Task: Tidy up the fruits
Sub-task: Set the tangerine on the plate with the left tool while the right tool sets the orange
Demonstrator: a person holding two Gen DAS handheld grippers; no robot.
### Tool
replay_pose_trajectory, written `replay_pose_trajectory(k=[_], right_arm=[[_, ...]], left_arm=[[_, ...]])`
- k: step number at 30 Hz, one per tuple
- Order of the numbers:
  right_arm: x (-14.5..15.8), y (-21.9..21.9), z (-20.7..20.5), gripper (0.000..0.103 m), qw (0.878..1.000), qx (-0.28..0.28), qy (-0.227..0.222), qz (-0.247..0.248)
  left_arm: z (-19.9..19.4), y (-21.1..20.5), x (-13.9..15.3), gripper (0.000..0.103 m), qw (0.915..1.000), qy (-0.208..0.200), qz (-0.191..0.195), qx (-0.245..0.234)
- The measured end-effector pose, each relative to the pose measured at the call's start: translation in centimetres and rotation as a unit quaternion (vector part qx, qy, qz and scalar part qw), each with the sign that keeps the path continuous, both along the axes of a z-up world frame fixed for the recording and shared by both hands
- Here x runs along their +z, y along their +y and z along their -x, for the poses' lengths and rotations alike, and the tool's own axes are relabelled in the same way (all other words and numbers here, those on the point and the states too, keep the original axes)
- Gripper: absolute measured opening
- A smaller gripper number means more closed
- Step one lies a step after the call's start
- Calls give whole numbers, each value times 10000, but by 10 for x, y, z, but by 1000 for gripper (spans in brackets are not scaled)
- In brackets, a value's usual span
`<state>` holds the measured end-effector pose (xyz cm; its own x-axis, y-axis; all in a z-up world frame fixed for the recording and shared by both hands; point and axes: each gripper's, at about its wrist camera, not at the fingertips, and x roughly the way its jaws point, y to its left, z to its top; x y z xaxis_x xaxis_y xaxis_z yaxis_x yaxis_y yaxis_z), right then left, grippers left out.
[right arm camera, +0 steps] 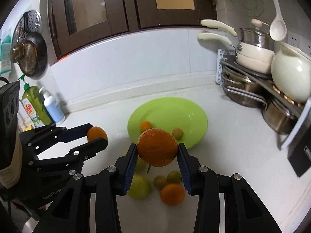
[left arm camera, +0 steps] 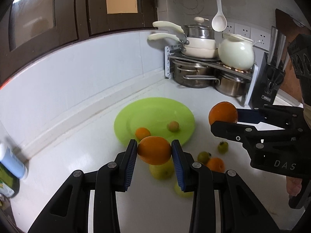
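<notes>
My left gripper [left arm camera: 154,151] is shut on an orange [left arm camera: 154,150], held above the counter just short of the green plate [left arm camera: 175,106]. It also shows in the right wrist view [right arm camera: 97,136]. My right gripper [right arm camera: 157,151] is shut on a larger orange [right arm camera: 157,147], also raised before the plate [right arm camera: 184,108]; it shows at the right of the left wrist view [left arm camera: 223,117]. The plate holds a small orange fruit [left arm camera: 142,133] and a small yellowish fruit [left arm camera: 173,126]. Several loose fruits lie on the counter below: green-yellow ones [right arm camera: 139,186] and an orange one [right arm camera: 172,194].
A rack of pots and pans [left arm camera: 204,68] with a white jug [left arm camera: 236,53] stands at the back right. A knife block [left arm camera: 270,83] is beside it. Soap bottles [right arm camera: 44,106] stand at the left by the wall. The white counter [left arm camera: 97,136] extends leftwards.
</notes>
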<state>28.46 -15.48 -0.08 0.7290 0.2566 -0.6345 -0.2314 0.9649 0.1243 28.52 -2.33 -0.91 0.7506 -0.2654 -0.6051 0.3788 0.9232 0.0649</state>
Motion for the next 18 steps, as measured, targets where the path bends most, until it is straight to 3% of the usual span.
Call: replay_pose_trajectory(k=[9, 18], right_arm=[[10, -1, -41, 42, 9999, 129, -51, 62], [11, -5, -86, 42, 9997, 232, 25, 109]], left_arm=[[-36, -4, 17, 36, 9997, -179, -131, 64], [-75, -11, 17, 36, 9999, -2, -156, 55]])
